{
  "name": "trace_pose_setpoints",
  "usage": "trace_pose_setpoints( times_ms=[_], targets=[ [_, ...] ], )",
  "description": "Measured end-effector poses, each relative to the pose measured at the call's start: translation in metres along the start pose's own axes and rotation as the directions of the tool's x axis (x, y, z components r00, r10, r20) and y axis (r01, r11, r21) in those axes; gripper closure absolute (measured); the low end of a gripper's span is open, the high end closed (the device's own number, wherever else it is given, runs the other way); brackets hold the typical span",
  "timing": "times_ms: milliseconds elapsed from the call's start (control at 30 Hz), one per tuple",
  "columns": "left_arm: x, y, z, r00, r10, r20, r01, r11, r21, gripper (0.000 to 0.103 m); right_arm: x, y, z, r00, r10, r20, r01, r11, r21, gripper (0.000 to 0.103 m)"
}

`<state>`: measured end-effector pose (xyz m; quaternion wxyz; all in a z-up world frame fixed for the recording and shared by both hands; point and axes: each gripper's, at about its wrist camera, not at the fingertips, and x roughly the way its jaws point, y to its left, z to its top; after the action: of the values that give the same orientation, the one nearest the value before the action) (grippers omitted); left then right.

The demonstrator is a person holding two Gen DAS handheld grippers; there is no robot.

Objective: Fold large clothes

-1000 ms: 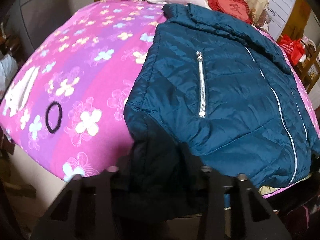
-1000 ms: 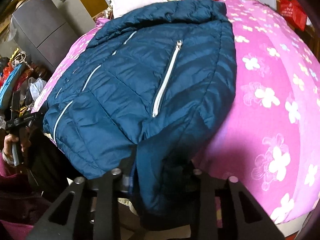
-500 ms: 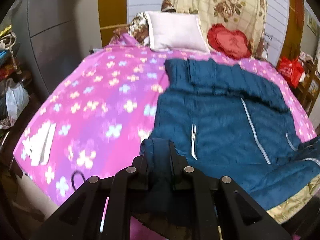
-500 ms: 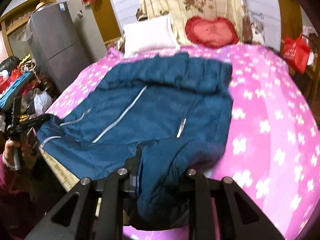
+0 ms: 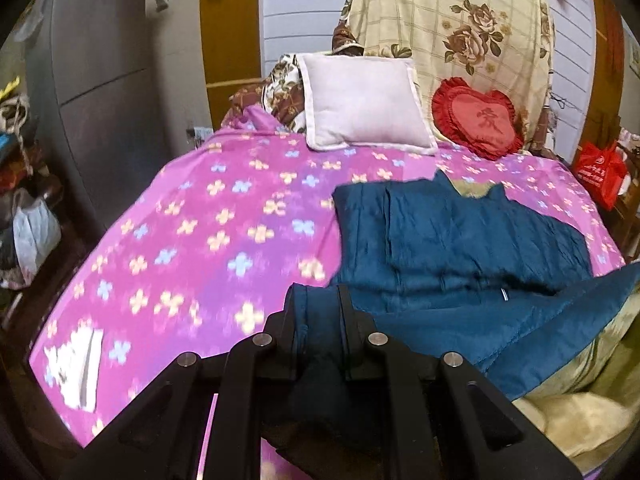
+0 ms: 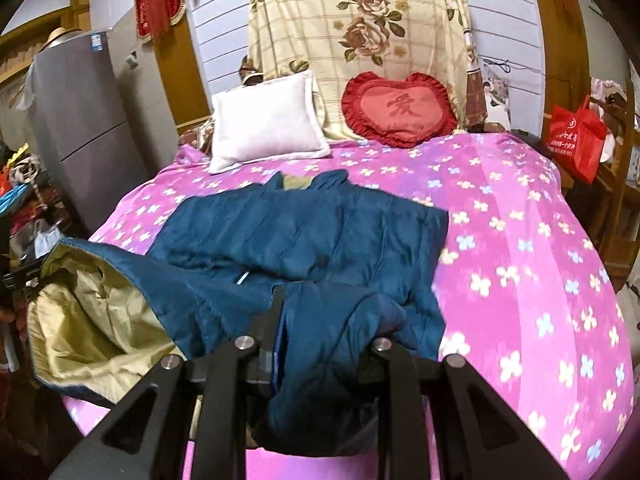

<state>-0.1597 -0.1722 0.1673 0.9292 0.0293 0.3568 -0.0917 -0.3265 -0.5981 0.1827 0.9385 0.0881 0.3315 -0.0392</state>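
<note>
Jacket [image 5: 460,236], dark teal quilted, tan lining exposed: spread on bed [image 5: 208,240] with pink floral cover. Left gripper [image 5: 318,304]: jaws clamped on near hem. Right gripper [image 6: 324,312]: jaws clamped on bunched hem fabric.

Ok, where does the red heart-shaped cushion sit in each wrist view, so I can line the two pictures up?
Left wrist view: the red heart-shaped cushion is upper right of centre, at the head of the bed, right of the white pillow.
Right wrist view: the cushion is upper centre, again just right of the pillow.
Shared landmark: the cream rose-print cloth hanging behind both.
</note>
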Motion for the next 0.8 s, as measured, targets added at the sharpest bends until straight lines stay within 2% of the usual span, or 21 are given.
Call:
trace_pose_setpoints(
  times_ms=[300, 467, 800],
  targets=[
    [0.041, -0.03, 0.053, 0.997, 0.058, 0.055, -0.06, 0.998, 0.028, 0.103, 0.054, -0.021, 0.045, 0.997, -0.071, -0.008, 0.071, 0.997, 0.029, 0.08],
    [0.075, -0.039, 0.081, 0.997, 0.077, 0.03, -0.077, 0.997, -0.005, 0.103, 0.085, -0.031, 0.068, 0.994, -0.106, -0.024, 0.107, 0.994, 0.037, 0.08],
    [0.144, -0.06, 0.111, 0.992, 0.121, 0.045, -0.12, 0.992, -0.032, 0.103, 0.156, -0.054, 0.105, 0.985, -0.17, -0.041, 0.172, 0.983, 0.061, 0.08]
  ],
)
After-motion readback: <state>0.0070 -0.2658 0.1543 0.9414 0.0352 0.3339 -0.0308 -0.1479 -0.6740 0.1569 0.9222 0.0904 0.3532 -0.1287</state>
